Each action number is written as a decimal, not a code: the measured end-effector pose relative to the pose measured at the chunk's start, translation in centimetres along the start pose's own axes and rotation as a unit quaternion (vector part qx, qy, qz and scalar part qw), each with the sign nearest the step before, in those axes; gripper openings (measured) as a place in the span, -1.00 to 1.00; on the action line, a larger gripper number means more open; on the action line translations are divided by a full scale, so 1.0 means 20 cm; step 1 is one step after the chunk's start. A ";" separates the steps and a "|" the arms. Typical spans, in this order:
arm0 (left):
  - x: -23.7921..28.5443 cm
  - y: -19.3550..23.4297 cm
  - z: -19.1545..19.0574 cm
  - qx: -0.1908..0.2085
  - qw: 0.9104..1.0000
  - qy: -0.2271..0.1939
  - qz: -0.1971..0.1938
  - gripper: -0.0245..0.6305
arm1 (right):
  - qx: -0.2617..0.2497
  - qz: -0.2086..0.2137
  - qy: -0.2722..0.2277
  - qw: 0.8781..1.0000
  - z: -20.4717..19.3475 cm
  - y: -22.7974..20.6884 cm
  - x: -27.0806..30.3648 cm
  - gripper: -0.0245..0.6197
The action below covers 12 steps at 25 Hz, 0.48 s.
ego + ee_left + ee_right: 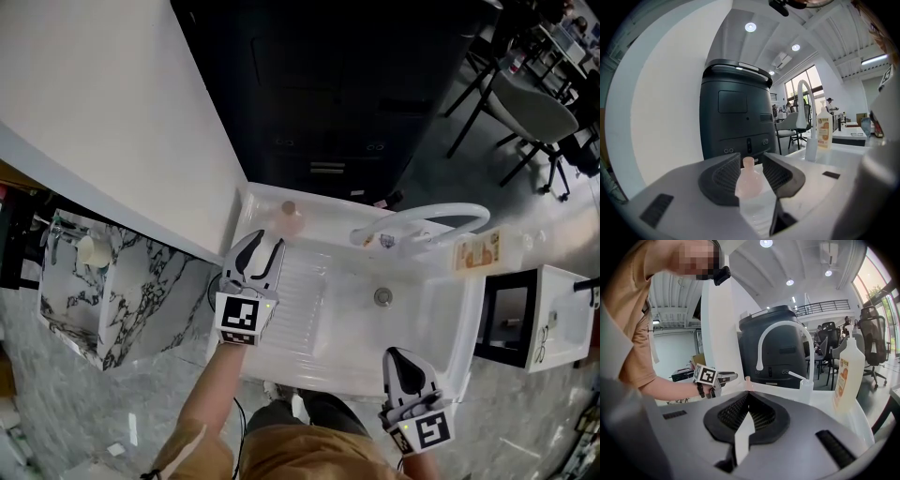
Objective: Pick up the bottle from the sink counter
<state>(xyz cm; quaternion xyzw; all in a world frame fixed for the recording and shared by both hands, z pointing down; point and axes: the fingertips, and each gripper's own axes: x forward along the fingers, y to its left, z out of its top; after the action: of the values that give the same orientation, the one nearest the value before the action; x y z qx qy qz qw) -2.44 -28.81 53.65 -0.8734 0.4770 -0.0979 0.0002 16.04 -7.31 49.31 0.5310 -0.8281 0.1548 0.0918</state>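
**Head view:** bottle point(292, 218) stands at the far left corner of the sink counter point(305, 314), just past the ribbed drainboard. Left gripper point(265, 251) is close in front of it and aimed at it, so the bottle lies straight ahead of the tips. Right gripper point(405, 361) sits at the near right edge, well apart, which makes the left the nearer one by far. The bottle is pale against the white counter and its outline is soft here. I can't tell from above whether the tips overlap it.

**Left gripper view:** left gripper point(751, 161) has its fingers apart. The bottle point(749, 182) is centred in the gap, upright with long axis vertical and neck on top. Neither pad looks to be pressing on it. The base is hidden behind the gripper body, so depth between the jaws is unclear. My read is that the approach needs a bit more reach before closing on the body below the neck.

**Right gripper view:** right gripper point(748, 397) has its fingers together with nothing between them. Only the bottle top point(747, 379) peeks over the jaws. The left gripper point(715, 377) shows beside it, at the picture's left.
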 end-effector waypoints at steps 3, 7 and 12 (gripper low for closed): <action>0.05 0.02 -0.03 -0.007 1.000 0.005 0.004 -0.53 | 0.001 0.000 0.005 1.000 -0.02 -0.01 0.01 -0.92; 0.11 0.03 -0.08 -0.005 1.000 0.015 0.003 -0.48 | 0.003 0.002 0.008 1.000 -0.04 -0.04 0.03 -0.92; 0.18 0.02 -0.12 -0.007 1.000 0.016 0.000 -0.45 | 0.005 0.006 0.011 1.000 -0.06 -0.07 0.06 -0.92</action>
<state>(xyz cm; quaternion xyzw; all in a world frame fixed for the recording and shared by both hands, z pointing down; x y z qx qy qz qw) -1.34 -31.85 56.51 -0.8715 0.4780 -0.1086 -0.0135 16.78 -8.41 51.05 0.5247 -0.8293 0.1655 0.0977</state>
